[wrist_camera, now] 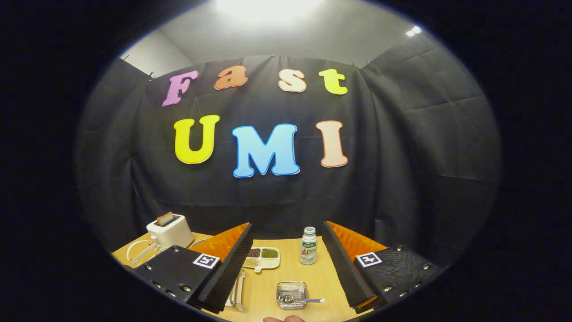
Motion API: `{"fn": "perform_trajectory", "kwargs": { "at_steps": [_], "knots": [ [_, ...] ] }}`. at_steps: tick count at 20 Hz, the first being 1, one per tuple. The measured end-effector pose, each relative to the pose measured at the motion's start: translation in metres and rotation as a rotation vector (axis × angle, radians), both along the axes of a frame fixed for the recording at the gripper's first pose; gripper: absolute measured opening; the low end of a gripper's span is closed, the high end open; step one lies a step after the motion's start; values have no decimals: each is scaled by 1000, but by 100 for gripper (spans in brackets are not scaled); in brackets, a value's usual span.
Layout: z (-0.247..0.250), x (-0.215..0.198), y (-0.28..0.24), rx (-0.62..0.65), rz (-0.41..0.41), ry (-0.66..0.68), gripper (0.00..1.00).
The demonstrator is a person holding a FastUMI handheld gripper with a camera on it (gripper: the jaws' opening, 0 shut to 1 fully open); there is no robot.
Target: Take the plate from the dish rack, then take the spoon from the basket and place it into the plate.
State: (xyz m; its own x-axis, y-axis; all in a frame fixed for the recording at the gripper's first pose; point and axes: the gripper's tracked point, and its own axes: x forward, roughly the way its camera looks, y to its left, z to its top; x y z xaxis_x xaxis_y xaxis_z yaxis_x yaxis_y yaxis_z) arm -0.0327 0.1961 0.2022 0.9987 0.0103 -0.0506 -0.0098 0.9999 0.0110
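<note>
1. The gripper (286, 273) was held above the near part of the table (313, 277), with its jaws spread wide apart and nothing between them. It held no object.

2. The dish rack (142, 251) stood on the table far to the left, just in front of a white toaster (170, 230) with a slice of bread in it, and partly hidden behind the left finger. I saw pale curved shapes in it, but I could not tell for sure whether one of them was the plate.

3. The basket (291, 294), a small wire one, stood on the table between the two fingers and low in front of them. The spoon (308, 300) lay in it, and its pale end stuck out over the right side of the basket.

4. Further away, between the fingers, there was a divided tray (263, 258) with grains in its compartments, and to its right a small bottle (308, 246) stood upright. A light object lay beside the left finger, too hidden to name.

5. In my judgement the first step was in hand, or not yet begun: no plate lay free on the table near the basket.

6. The next move, I think, called for turning the gripper to the left toward the dish rack and closing the jaws on the rim of the plate. The spoon should wait until the plate was set down.
</note>
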Motion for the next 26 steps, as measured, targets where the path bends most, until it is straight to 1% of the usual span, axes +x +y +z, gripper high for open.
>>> {"fn": "perform_trajectory", "kwargs": {
  "at_steps": [2, 5, 8, 13, 17, 20, 26],
  "knots": [
    [1, 4, 22, 9, 34, 27, 95],
    [-8, 9, 54, 31, 91, 108, 95],
    [-31, 14, 83, 74, 144, 244, 95],
    [-64, 25, 123, 129, 202, 432, 96],
    [-86, 36, 141, 130, 205, 551, 97],
    [-101, 40, 149, 90, 201, 628, 97],
    [-126, 52, 164, -2, 154, 733, 97]
  ]
}}
